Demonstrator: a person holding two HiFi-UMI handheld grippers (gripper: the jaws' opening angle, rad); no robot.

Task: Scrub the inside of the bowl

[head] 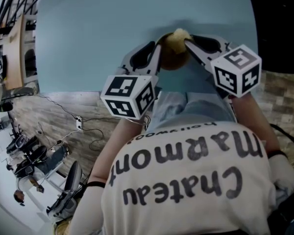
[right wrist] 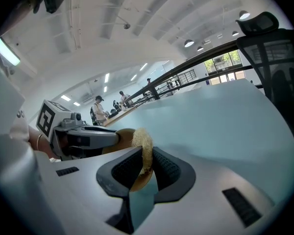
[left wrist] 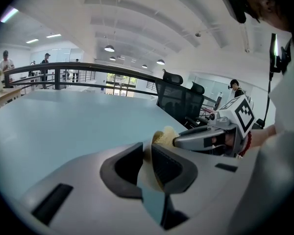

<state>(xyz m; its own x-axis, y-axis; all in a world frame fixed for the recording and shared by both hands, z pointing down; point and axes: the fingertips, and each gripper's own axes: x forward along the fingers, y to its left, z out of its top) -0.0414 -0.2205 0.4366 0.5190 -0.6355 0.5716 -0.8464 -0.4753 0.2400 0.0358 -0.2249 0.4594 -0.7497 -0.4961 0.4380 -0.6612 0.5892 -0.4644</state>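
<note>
Now, left fingers (left wrist: 169,168) clamp smooth wooden bowl (head: 171,58), right fingers (right wrist: 170,173) pinch fibrous scrubber (right wrist: 144,145)

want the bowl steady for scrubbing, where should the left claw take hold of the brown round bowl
Its thin rim, from the left side, one jaw inside the wall and one outside. The wall of the brown round bowl is thin enough to fit the left claw, and the right claw with the yellow fibrous scrubber takes up the opposite side.
</note>
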